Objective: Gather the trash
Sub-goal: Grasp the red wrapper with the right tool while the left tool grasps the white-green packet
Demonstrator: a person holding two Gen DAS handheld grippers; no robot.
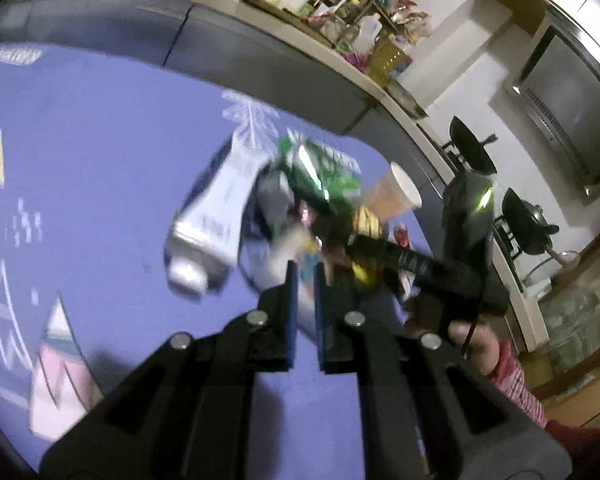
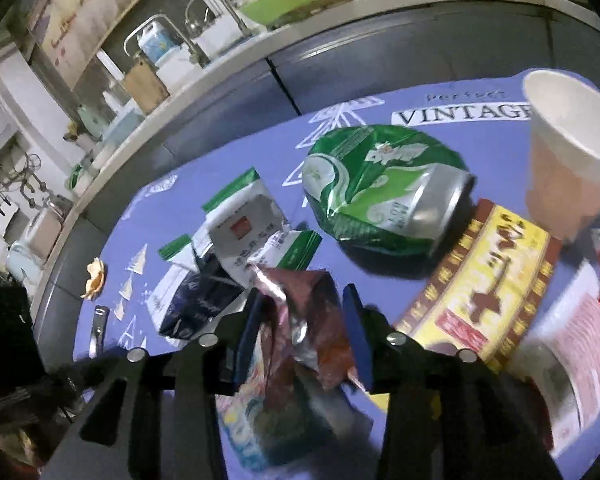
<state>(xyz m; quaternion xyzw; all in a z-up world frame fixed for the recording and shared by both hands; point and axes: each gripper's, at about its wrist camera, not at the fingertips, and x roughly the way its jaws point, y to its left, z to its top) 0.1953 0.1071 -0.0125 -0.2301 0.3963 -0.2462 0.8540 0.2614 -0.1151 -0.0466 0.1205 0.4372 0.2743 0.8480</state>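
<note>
Between right gripper pads, a crinkled foil wrapper

Each black gripper carries blue-padded fingers and round silver screws; a pink striped sleeve shows.

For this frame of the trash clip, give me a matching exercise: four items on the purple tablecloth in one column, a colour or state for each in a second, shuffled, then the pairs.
Things:
1. crushed can
2. paper cup
3. flat box
4. crumpled wrapper

Descriptions:
A. yellow with a dark red border
B. between the fingers of the right tool
C. green and silver, dented
D. white rim, lying on its side

Pairs: 1-C, 2-D, 3-A, 4-B
</note>
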